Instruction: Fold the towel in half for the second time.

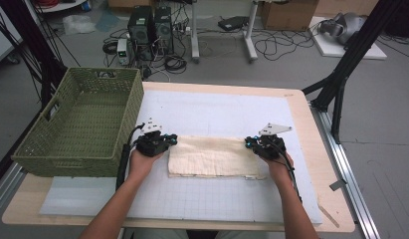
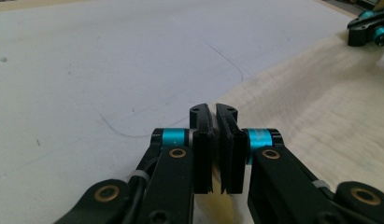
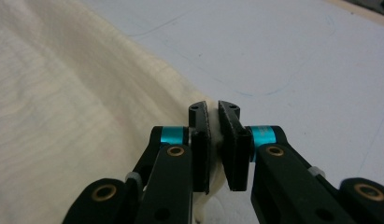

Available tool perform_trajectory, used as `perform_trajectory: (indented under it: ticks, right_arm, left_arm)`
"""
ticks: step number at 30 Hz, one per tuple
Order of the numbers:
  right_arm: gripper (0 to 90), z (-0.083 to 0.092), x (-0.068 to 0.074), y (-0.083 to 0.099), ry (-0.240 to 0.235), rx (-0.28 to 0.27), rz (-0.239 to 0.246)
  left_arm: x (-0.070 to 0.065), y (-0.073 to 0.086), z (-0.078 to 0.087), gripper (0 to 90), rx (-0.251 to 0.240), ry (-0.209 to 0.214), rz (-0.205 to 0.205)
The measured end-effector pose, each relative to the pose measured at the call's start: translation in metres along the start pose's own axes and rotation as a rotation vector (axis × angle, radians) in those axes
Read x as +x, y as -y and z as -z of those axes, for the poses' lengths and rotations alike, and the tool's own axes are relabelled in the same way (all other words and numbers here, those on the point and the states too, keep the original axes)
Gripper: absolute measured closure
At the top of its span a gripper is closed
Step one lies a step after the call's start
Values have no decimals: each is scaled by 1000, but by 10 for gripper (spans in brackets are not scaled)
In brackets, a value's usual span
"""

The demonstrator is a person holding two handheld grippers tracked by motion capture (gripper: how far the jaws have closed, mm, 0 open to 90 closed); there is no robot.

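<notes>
The left claw (image 1: 168, 140) was seen clamped on the far left corner of the cloth (image 1: 212, 155), its jaws pressed together with only a thin fold of fabric between them. The right claw (image 1: 250, 143) was likewise clamped on the far right corner, a little cream fabric being pinched between its pads. The cloth itself was spread flat on the white mat (image 1: 202, 199) of the bench (image 1: 311, 129), folded into a long rectangle, roughly midway across and toward the near half.

In the left gripper view, the left claw (image 2: 214, 140) was shown up close with the cloth (image 2: 320, 116) stretching away to the right, and the right claw (image 2: 369, 30) was visible far off at the other corner. In the right gripper view, the right claw (image 3: 214, 140) and the weave of the cloth (image 3: 63, 116) were shown, with faint pen curves on the mat (image 3: 297, 56).

From the high view, a green woven basket (image 1: 82, 127) was seen at the left edge of the bench, just beside the left claw. Cables and boxes were scattered on the floor (image 1: 291, 64) beyond. Nothing was placed between the claws other than the cloth.
</notes>
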State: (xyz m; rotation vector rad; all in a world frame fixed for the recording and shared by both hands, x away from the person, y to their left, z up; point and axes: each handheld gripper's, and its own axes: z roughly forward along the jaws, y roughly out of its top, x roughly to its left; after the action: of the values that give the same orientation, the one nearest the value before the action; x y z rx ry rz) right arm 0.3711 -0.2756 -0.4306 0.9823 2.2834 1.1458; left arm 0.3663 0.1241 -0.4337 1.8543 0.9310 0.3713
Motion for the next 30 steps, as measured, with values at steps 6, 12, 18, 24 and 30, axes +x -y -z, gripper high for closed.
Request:
perform_trajectory:
  ticks: [6,12,18,24,30]
  right_arm:
    - [832,12,7,3,-18,-27,8]
    - [827,23,16,7,-27,-41,19]
    - [824,38,26,15,-38,-47,39]
    - [822,47,36,23,-54,-46,51]
    - [820,53,40,31,-67,-49,44]
  left_arm:
    - [-5,4,10,847,-17,15,-3]
    - [-15,3,21,846,-23,33,-32]
    - [-23,13,27,844,-7,55,-51]
    - [-28,23,35,837,-5,69,-53]
    - [-30,28,41,828,1,84,-58]
